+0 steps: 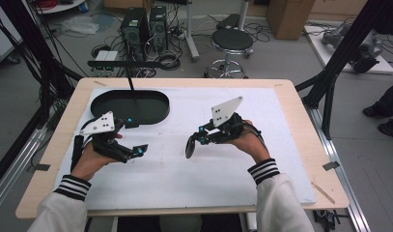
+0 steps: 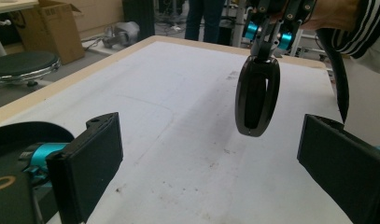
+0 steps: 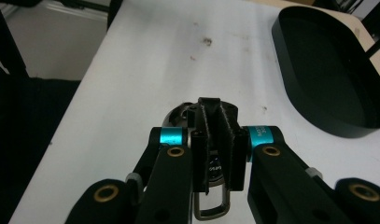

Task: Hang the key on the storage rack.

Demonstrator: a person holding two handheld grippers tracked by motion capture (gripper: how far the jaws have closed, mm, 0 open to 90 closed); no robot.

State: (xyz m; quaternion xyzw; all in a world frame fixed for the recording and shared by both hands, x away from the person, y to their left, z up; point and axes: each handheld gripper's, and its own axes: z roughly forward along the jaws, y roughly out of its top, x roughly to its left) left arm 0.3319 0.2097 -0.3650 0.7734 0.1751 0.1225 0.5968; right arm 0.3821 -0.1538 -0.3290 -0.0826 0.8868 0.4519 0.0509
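My right gripper (image 1: 196,137) is shut on a black oval object (image 1: 190,146) and holds it just above the white mat, right of centre. In the left gripper view the black oval object (image 2: 257,95) hangs on end from the right gripper (image 2: 266,51), clear of the mat. In the right gripper view the pads (image 3: 215,135) are pressed together over its rounded top (image 3: 178,114). My left gripper (image 1: 140,136) stands open a short way to the left, pointing toward the object, with nothing between its jaws (image 2: 211,172).
An empty black oval tray (image 1: 146,108) lies at the back left of the white mat (image 1: 184,183), just behind my left hand. A thin black rod (image 1: 130,79) rises from the table's far edge. A stool (image 1: 231,41) and computer towers (image 1: 146,26) stand on the floor beyond the table.
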